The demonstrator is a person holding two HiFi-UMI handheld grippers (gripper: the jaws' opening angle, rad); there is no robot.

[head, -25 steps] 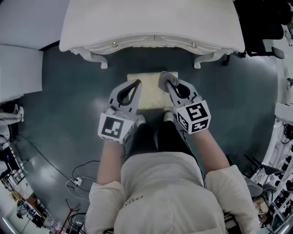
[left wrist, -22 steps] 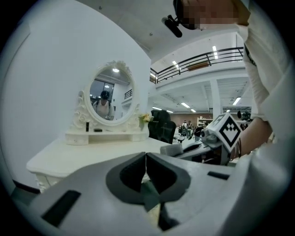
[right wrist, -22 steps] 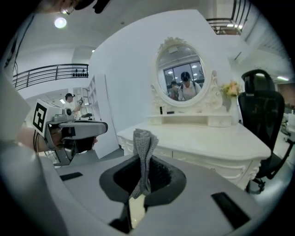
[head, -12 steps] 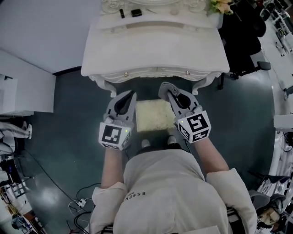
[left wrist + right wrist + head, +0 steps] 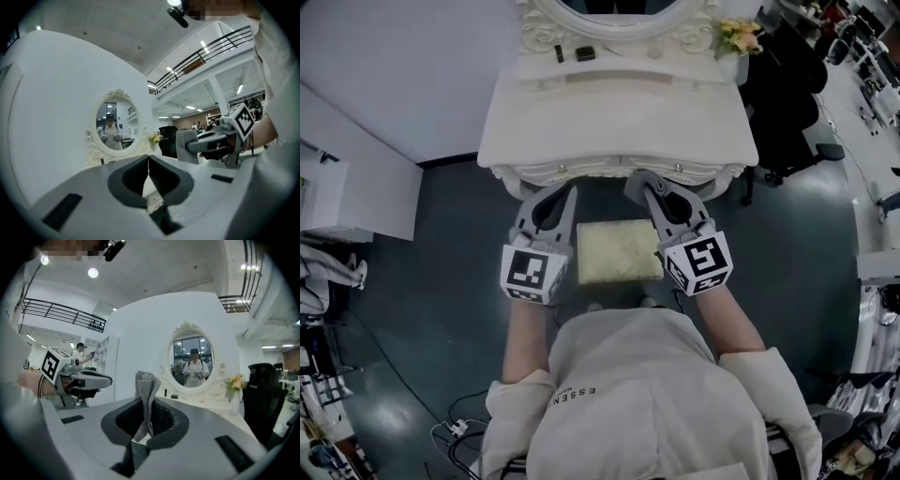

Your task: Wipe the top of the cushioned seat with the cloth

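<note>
Lifted off the cushioned seat (image 5: 619,251), levelled toward the front edge of the surface (image 5: 609,122). Pinching the cloth (image 5: 145,383) upright in the right claw (image 5: 148,401), with the left claw (image 5: 149,164) pressed together, empty. Probably pausing the wipe.

Both arms reach forward side by side, the left gripper (image 5: 565,194) pressed together empty, the right gripper (image 5: 642,180) beside it pinching a grey cloth (image 5: 146,394).

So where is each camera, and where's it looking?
Head view: on the person's head, looking down at pale cushioned seat and both arms.
Left gripper view: on the left gripper, facing the white oval mirror over shut jaws.
Right gripper view: on the right gripper, jaws pinching grey knitted cloth.
Both face that mirror.
</note>
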